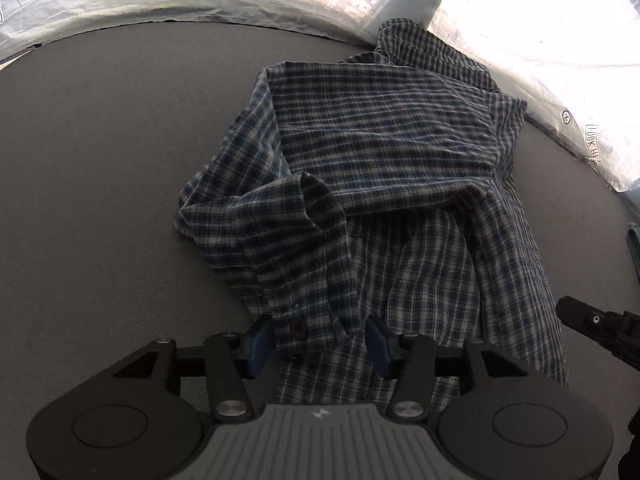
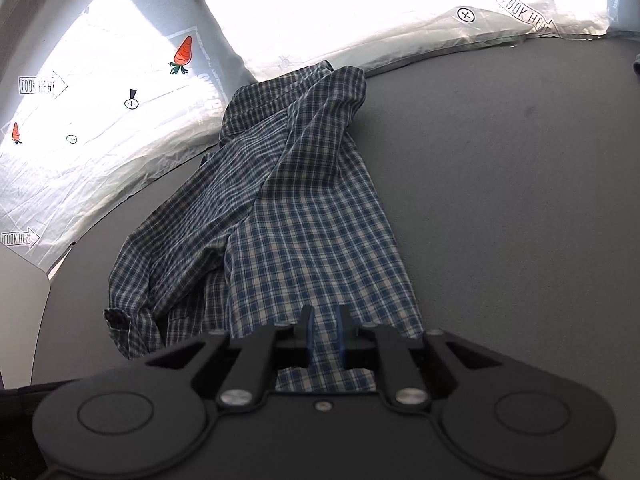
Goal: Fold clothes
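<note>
Right wrist view — plaid shirt's (image 2: 304, 216) near hem hidden beneath right hand-held gripper (image 2: 324, 336)

A staged recording booth rather than a home; white crinkled sheeting (image 2: 100, 168) printed with carrots, crosshair marks and "LOOK HERE" arrows walls the grey tabletop (image 2: 520, 200) along the frame's top.

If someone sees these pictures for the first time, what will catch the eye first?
First, the blue checked shirt, lying crumpled in the middle of the grey table. Next, the white plastic sheet behind the table, with orange carrot pictures. Then the left gripper, open around a buttoned cuff.
</note>
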A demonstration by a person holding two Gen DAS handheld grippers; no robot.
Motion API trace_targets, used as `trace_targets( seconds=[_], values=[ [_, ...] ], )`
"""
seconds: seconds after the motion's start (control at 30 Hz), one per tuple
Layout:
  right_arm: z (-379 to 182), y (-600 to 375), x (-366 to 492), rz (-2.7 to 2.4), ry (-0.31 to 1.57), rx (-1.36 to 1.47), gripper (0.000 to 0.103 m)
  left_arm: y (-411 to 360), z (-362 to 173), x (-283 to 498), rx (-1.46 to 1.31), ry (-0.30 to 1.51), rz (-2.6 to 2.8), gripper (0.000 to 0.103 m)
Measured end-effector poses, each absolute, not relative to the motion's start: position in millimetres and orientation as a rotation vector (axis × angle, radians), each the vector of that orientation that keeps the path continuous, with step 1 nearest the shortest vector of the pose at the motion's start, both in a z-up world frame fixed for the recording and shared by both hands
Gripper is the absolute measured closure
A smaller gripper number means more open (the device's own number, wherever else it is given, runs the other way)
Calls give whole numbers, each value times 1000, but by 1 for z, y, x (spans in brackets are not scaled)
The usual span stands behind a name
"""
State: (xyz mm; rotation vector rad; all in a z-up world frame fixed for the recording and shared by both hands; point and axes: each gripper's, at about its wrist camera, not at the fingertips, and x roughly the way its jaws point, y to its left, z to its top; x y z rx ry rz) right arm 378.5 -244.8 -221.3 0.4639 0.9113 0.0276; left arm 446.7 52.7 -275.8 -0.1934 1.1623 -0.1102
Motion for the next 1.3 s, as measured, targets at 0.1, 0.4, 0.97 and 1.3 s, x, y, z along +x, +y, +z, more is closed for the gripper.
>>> trace_targets(
  seconds=[0.1, 0.4, 0.97, 1.3],
  values=[
    [-223, -241, 377, 50, 921, 480, 83, 53, -281, 439, -184, 1212, -79, 40],
    [-229, -225, 389, 182, 974, 645, 66, 81, -286, 427, -243, 1294, 33, 31],
    [-228, -120, 466, 521, 1067, 642, 49, 115, -287, 434, -375, 1346, 107, 22],
    [-241, -94, 466, 542, 1118, 496, 64, 110, -285, 437, -356, 1357, 103, 18]
  ],
)
